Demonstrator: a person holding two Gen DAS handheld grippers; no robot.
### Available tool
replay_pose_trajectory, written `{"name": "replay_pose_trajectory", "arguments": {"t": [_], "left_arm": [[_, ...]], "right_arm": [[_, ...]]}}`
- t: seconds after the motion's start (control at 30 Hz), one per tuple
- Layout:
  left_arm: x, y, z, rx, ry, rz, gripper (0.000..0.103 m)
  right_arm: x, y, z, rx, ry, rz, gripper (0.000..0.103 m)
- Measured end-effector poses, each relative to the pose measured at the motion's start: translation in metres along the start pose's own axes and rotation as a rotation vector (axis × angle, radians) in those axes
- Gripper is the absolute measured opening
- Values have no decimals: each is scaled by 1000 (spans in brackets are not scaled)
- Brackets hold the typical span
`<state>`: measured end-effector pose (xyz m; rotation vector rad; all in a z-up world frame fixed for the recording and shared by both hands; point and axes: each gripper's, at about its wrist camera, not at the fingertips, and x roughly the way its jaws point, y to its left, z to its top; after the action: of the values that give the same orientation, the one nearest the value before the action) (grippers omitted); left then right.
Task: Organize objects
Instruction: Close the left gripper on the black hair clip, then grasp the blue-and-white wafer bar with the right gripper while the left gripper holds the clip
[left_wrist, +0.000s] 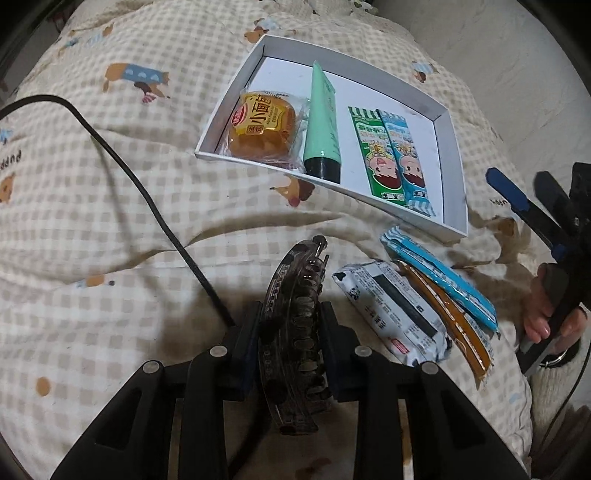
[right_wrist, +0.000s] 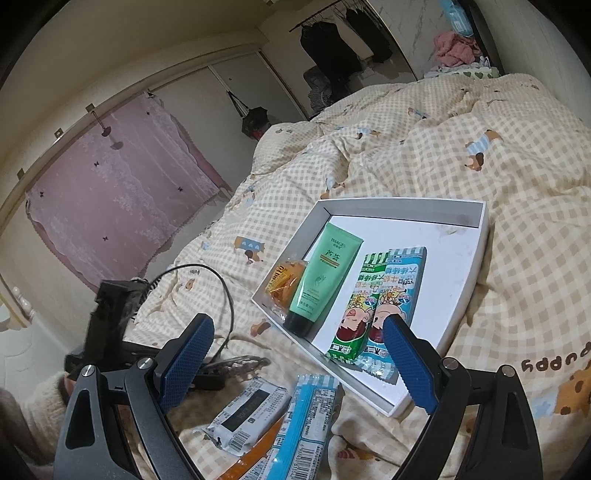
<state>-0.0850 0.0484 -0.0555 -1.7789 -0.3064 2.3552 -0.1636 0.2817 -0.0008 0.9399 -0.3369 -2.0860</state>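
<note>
My left gripper (left_wrist: 291, 325) is shut on a dark translucent hair claw clip (left_wrist: 295, 332), held just above the checked bed cover; the clip also shows in the right wrist view (right_wrist: 240, 363). A white tray (left_wrist: 452, 147) lies ahead, holding a wrapped small bread (left_wrist: 262, 127), a green tube (left_wrist: 321, 125), a green candy stick pack (left_wrist: 373, 155) and a blue one (left_wrist: 406, 158). My right gripper (right_wrist: 295, 362) is open and empty, over loose packets beside the tray (right_wrist: 476, 258). It shows at the right edge of the left wrist view (left_wrist: 524, 195).
Beside the tray lie a white-and-black packet (left_wrist: 391, 314), an orange stick packet (left_wrist: 447, 321) and a blue stick packet (left_wrist: 439, 277). A black cable (left_wrist: 147, 199) runs across the cover. The bed's far edge, a pink curtain (right_wrist: 110, 206) and hanging clothes (right_wrist: 332, 48) lie beyond.
</note>
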Motion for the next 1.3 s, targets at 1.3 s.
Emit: {"name": "replay_pose_trajectory", "arguments": {"t": [1.3], "left_arm": [[12, 3, -10, 46, -30, 6, 33]], "right_arm": [[-25, 71, -31, -92, 332, -210, 94]]}}
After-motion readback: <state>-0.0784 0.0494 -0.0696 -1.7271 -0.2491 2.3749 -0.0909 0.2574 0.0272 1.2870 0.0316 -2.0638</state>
